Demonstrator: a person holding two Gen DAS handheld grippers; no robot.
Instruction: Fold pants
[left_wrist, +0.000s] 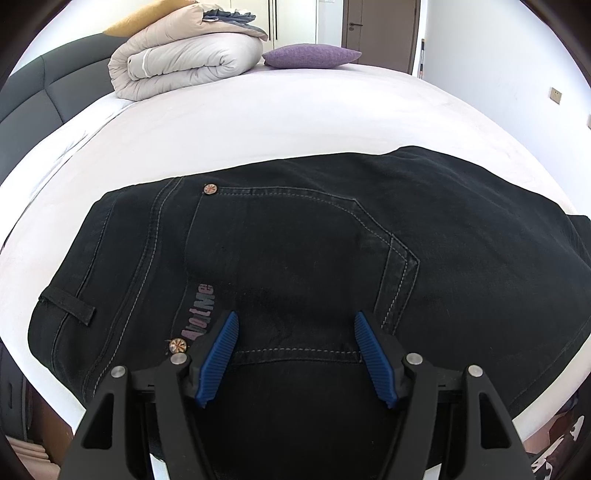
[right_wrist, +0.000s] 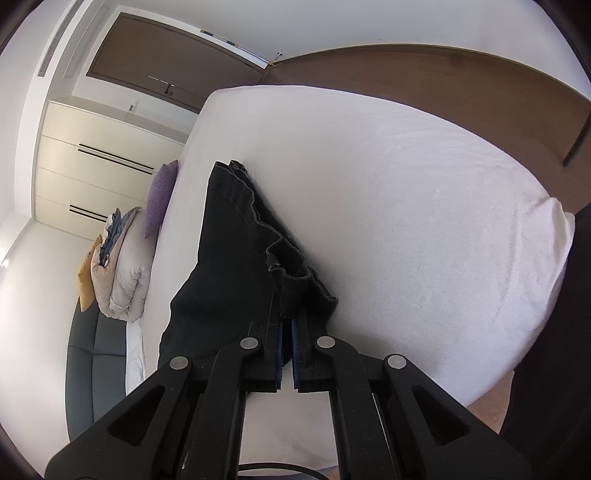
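Pants (left_wrist: 295, 236) lie on the bed (left_wrist: 258, 122); we clamp the right gripper (right_wrist: 287, 325) on their hems for folding, while our left gripper (left_wrist: 295, 332) hovers agape above the seat.

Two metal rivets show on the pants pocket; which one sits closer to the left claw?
The lower rivet, beside the printed lettering, just off the left claw's left pad. The other rivet is farther up, at the pocket's top corner.

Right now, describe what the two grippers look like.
Both are matte black plastic linkages with round silver pivot pins. The left gripper has two fingers lined with ribbed blue pads. The right gripper is the same build, with only thin blue pad edges showing. A thin dark cable loops beneath it.
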